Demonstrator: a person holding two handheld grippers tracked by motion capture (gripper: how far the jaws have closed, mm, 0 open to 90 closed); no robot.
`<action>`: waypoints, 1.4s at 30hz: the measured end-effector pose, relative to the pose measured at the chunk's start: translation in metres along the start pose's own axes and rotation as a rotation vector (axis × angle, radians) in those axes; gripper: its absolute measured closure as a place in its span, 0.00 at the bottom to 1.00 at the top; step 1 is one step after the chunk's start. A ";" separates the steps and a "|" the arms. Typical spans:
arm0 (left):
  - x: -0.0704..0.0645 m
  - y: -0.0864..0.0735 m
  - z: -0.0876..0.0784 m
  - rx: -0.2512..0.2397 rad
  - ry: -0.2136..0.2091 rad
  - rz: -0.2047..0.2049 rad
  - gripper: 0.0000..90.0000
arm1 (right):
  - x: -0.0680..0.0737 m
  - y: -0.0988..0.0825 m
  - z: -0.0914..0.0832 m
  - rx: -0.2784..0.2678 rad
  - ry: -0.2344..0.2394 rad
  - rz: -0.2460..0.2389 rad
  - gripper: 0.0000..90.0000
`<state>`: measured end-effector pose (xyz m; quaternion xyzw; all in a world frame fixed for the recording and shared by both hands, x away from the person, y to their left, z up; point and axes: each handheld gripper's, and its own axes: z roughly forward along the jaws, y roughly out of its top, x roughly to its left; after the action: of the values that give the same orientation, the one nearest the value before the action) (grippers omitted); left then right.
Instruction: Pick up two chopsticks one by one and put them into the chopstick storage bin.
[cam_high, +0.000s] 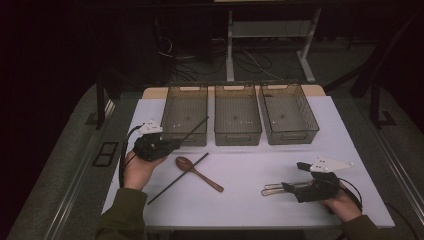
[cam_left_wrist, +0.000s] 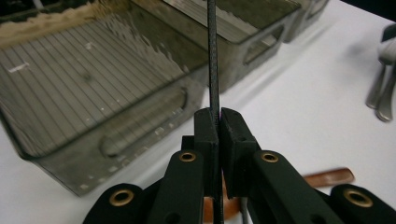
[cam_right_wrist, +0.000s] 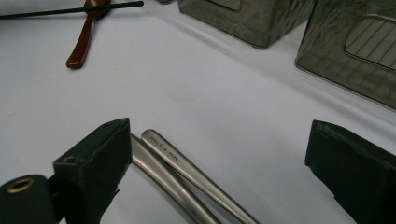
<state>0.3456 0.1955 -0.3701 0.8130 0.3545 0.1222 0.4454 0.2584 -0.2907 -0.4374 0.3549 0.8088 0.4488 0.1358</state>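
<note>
- Left gripper (cam_high: 172, 144), at the table's left side, is clenched on a thin black chopstick (cam_high: 195, 128); the left gripper view shows its jaws pinched tight on the stick, which runs straight up from them.
- That held chopstick slants up and right, its far end over the near wall of the leftmost bin (cam_high: 186, 114).
- A second black chopstick (cam_high: 176, 180) lies flat on the white table (cam_high: 250, 200), running diagonally just below the gripper.
- A wooden spoon (cam_high: 197, 172) lies across that second chopstick, bowl up-left, handle pointing down-right.
- Middle bin (cam_high: 237, 114) and right bin (cam_high: 288, 112) sit in a row at the table's far edge.
- Two metal utensils (cam_right_wrist: 177, 172) lie side by side by the right gripper.
- Right gripper (cam_high: 290, 187) rests low at the right, jaws spread wide apart, gripping nothing; the metal handles lie against its one jaw.
</note>
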 end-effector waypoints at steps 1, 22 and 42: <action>0.002 0.002 0.001 0.001 0.001 0.000 0.94 | 0.000 0.000 0.000 0.000 0.001 0.000 0.07; 0.037 0.046 0.028 -0.003 0.045 -0.032 0.94 | 0.001 0.000 0.000 0.002 0.007 0.001 0.07; 0.075 0.071 0.065 -0.024 0.096 -0.051 0.94 | 0.000 -0.001 -0.002 -0.007 0.011 0.009 0.07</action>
<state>0.4659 0.1805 -0.3586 0.7916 0.3944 0.1539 0.4407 0.2568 -0.2924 -0.4366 0.3554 0.8064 0.4543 0.1305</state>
